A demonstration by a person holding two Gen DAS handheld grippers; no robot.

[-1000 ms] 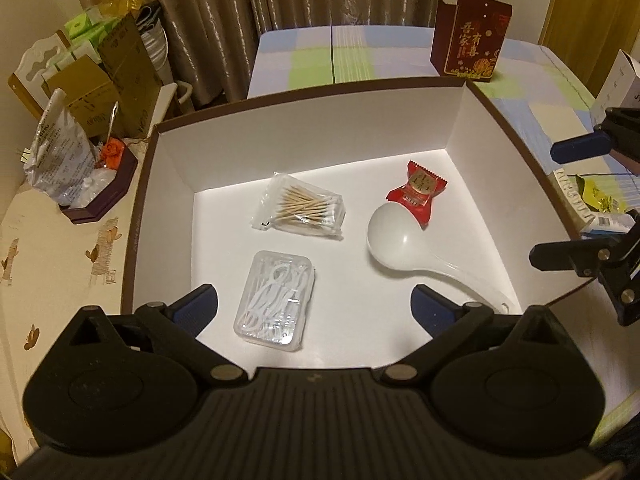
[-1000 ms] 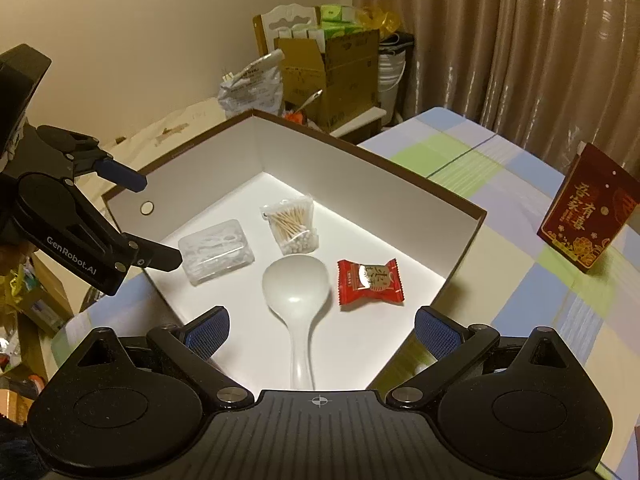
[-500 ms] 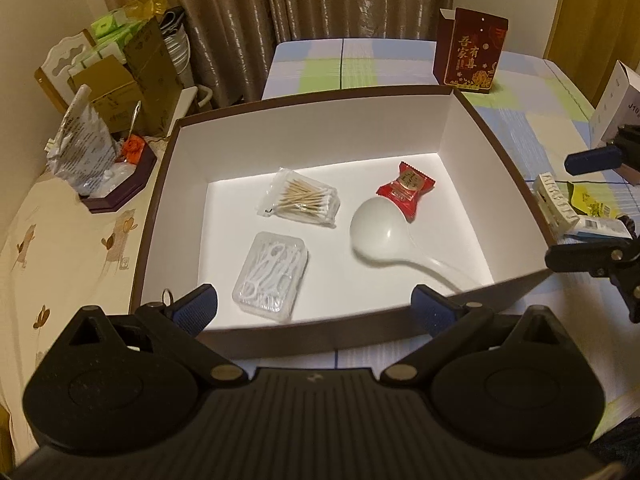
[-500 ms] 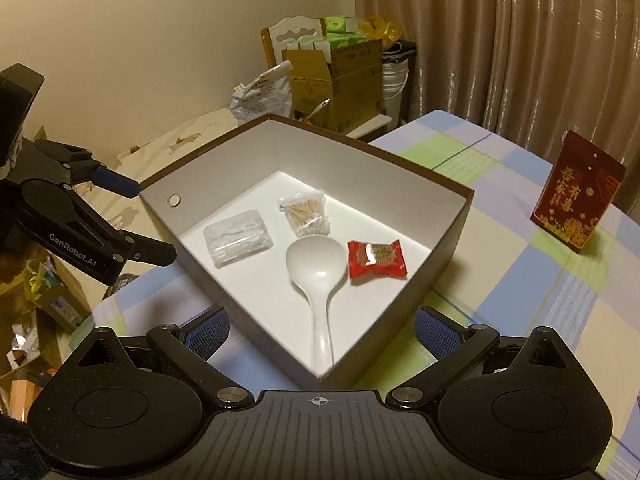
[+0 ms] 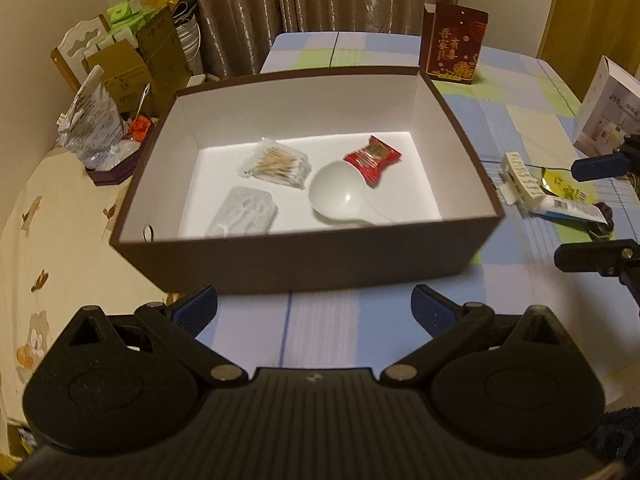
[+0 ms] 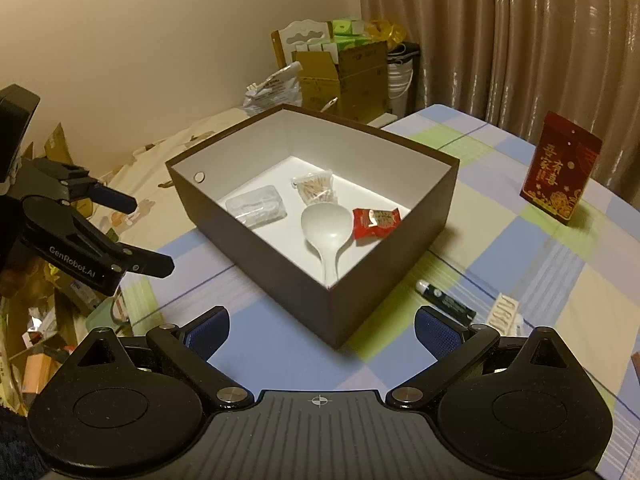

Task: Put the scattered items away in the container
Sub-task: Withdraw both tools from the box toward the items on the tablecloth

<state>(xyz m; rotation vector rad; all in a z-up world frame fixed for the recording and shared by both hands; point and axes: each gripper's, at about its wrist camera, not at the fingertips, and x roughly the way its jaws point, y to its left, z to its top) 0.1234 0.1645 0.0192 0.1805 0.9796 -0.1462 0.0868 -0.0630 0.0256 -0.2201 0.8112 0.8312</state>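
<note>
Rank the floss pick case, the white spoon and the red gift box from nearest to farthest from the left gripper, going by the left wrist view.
1. Floss pick case, box's near left corner.
2. White spoon, box middle, slightly farther.
3. Red gift box, beyond the box, far right.

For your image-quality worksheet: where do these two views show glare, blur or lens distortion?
Left wrist view: the box floor is blown out white near its far wall, the near wall looks softly blurred, and table edges bow outward. Right wrist view: sharper, warm dim light; the curtain bends with fisheye curvature.
</note>
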